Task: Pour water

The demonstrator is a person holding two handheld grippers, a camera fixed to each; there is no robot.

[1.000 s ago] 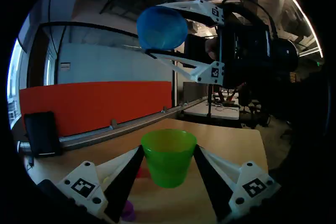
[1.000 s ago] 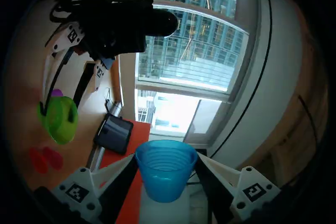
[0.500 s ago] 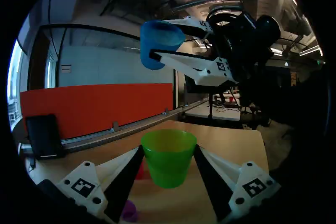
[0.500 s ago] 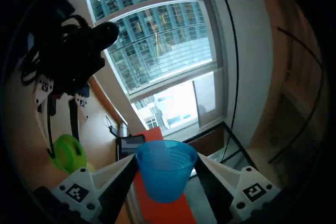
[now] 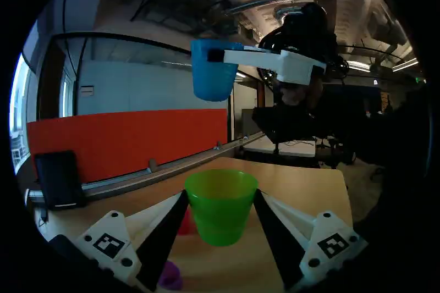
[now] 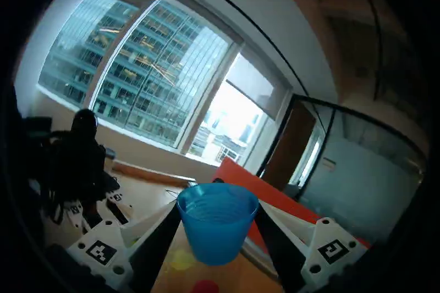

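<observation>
A green cup (image 5: pixel 221 216) stands upright between the fingers of my left gripper (image 5: pixel 221 199), which is shut on it just above the wooden table (image 5: pixel 308 188). High above it hangs a blue cup (image 5: pixel 213 76), upright, with my right gripper (image 5: pixel 215 59) shut on it and seen side-on. In the right gripper view the blue cup (image 6: pixel 218 232) sits between that gripper's white fingers (image 6: pixel 218 210), its mouth facing up. The left gripper (image 6: pixel 99 208) shows lower left there as a dark body with white fingers. I cannot tell whether either cup holds water.
An orange partition (image 5: pixel 126 136) and a rail run along the table's far side. A black device (image 5: pixel 55 180) leans at the left. A purple piece (image 5: pixel 170 276) and a pink one (image 5: pixel 186 221) lie under the left gripper. Yellow (image 6: pixel 180 260) and red (image 6: pixel 204 286) discs lie on the table.
My right gripper has turned the blue cup from lying on its side back to upright, still above the green cup. The left gripper and green cup have stayed put.
</observation>
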